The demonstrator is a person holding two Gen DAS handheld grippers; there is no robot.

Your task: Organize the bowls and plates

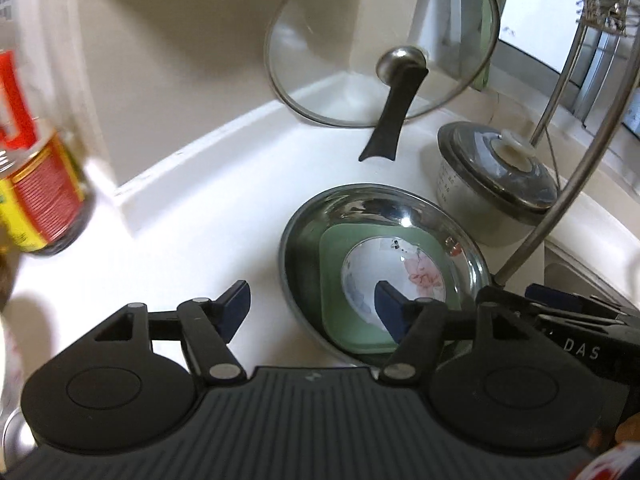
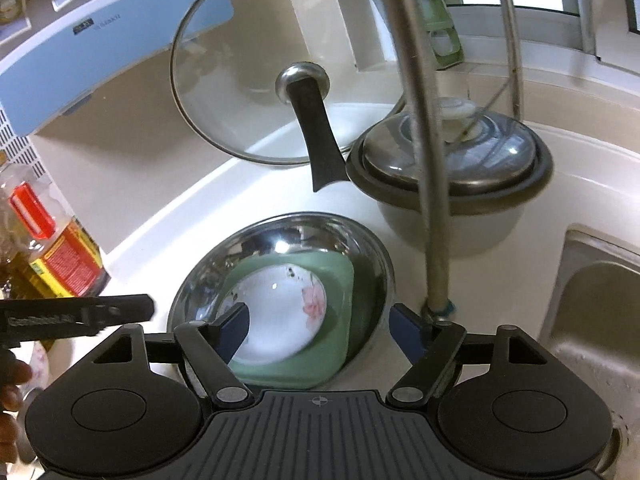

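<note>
1. The white desk (image 1: pixel 192 216) carries everything and runs back to a beige wall; a steel sink (image 2: pixel 592 300) is sunk into it on the right.
2. A large glass lid (image 1: pixel 340 40) with a metal knob and a long black handle leans upright against the back wall, its handle tip resting on the desk.
3. The steel bowl (image 1: pixel 360 208), wide and shiny, sits on the desk in front of the lid. It holds the other task pieces nested inside it.
4. A white pot (image 1: pixel 492 200) with a dark domed lid stands just beside the steel bowl, to its right rear.
5. The curved faucet pipe (image 2: pixel 424 160) rises from the desk near the sink and crosses in front of the pot in the right wrist view.
6. The green square plate (image 2: pixel 336 280) lies inside the steel bowl.
7. The white round plate (image 2: pixel 280 312) with a pink flower print rests on top of the green one.
8. A sauce bottle (image 2: pixel 68 260) with a red and yellow label stands at the left, well apart from the bowl.
9. The left gripper (image 1: pixel 314 314) hovers over the bowl's near left rim with jaws spread, nothing between them.
10. The right gripper (image 2: pixel 320 334) hovers over the bowl's near edge, jaws likewise spread and empty; no pad touches the dishes.
</note>
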